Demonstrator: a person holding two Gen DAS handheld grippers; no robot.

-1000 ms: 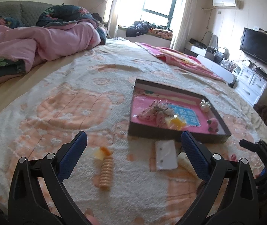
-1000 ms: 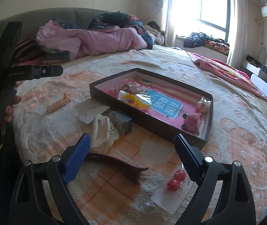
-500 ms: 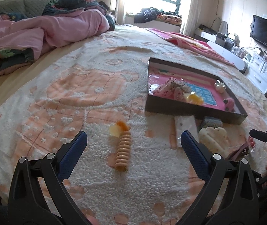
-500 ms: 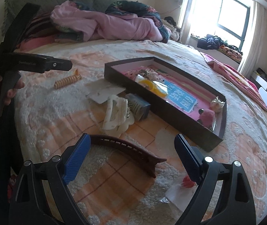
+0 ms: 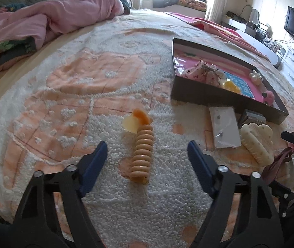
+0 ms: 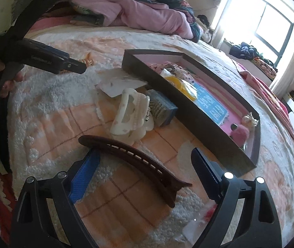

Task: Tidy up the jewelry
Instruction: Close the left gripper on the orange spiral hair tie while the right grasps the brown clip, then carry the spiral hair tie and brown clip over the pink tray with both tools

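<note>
Between left claw (image 5: 147,150): spiral hair tie (image 5: 141,155).

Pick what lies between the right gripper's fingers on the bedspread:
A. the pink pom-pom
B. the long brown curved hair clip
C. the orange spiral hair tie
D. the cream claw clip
B: in the right wrist view the long brown curved hair clip lies on the bedspread between the right gripper fingers, not yet gripped; the cream claw clip sits beyond it.
</note>
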